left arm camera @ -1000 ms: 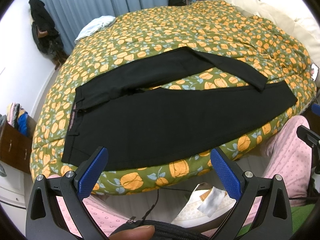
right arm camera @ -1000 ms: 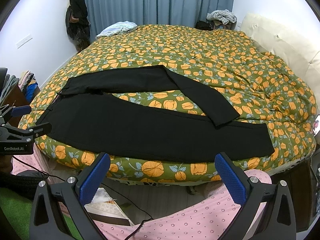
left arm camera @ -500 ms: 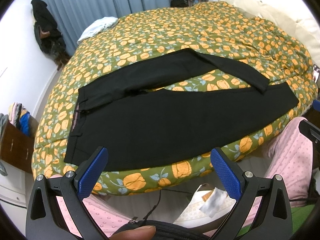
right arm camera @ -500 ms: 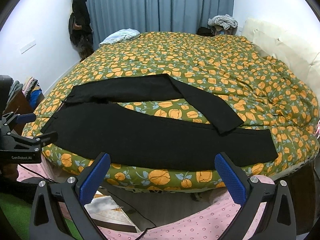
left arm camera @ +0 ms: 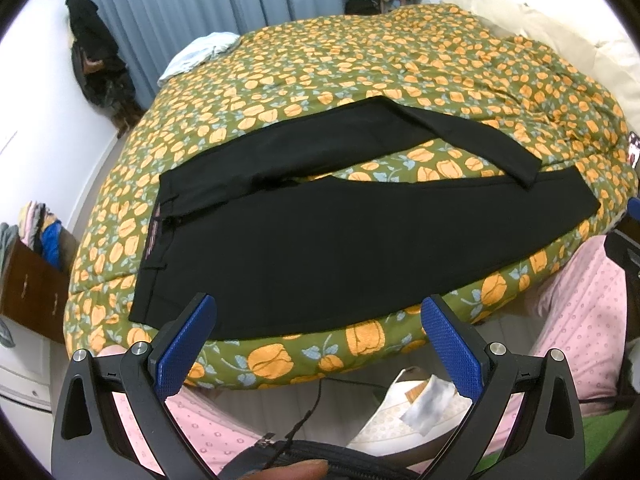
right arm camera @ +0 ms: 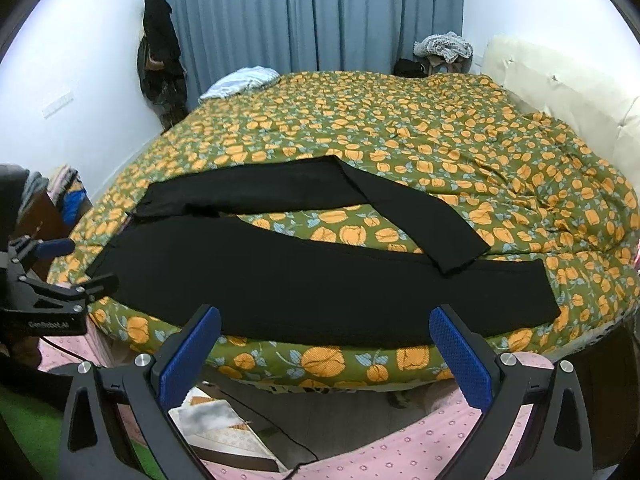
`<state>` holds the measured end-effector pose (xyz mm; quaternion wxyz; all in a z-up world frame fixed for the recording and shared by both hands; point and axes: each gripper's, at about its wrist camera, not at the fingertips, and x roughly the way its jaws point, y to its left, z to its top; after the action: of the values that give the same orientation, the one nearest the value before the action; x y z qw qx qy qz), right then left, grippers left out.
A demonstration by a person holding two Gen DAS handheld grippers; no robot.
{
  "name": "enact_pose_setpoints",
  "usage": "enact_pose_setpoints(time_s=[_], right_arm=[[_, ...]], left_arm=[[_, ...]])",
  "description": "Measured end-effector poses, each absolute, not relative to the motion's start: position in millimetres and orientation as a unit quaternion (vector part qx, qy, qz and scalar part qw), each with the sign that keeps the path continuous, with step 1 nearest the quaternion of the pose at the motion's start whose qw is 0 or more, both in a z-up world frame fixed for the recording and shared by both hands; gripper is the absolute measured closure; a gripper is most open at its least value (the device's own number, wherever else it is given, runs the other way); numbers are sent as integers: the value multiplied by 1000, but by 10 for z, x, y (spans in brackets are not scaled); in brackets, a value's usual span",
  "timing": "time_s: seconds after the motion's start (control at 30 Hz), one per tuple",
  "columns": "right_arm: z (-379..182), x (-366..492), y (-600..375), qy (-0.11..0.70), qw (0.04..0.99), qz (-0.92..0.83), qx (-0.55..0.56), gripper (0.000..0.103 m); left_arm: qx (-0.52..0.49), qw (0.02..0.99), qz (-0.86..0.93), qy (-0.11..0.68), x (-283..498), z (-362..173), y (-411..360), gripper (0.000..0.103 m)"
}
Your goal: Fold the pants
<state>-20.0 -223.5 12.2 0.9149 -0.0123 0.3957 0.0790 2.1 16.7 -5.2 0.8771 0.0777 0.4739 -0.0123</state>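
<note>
Pants [left arm camera: 360, 248] are spread across the bed [left arm camera: 400, 52], near its front edge.
The far leg should be laid squarely over the near one; left gripper [left arm camera: 316, 332] and right gripper [right arm camera: 324, 340] are held spread, empty.

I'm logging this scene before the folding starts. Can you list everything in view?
pants: one, black, spread along the bed's near edge, far leg bent.
bedspread: one, green with orange flowers, covering bed.
curtain: blue-grey, back wall.
headboard cushion: cream, bed's right side.
pale garment: one, bed's far left corner.
dark coat: hanging, left wall.
grey clothes pile: behind bed.
left claw: blue pads, open.
right claw: blue pads, open.
</note>
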Motion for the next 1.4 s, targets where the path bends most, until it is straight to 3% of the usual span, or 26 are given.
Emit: enact_pose_setpoints(time_s=[1.1,1.4], right_arm=[[0,-205,-2080,406,906,109,-53,0],[139,-102,-2111,375,919,84,-86,0]], left_arm=[[81,862,-12,500,44,-214,177,1],[43,911,52,407,282,152,648,1]])
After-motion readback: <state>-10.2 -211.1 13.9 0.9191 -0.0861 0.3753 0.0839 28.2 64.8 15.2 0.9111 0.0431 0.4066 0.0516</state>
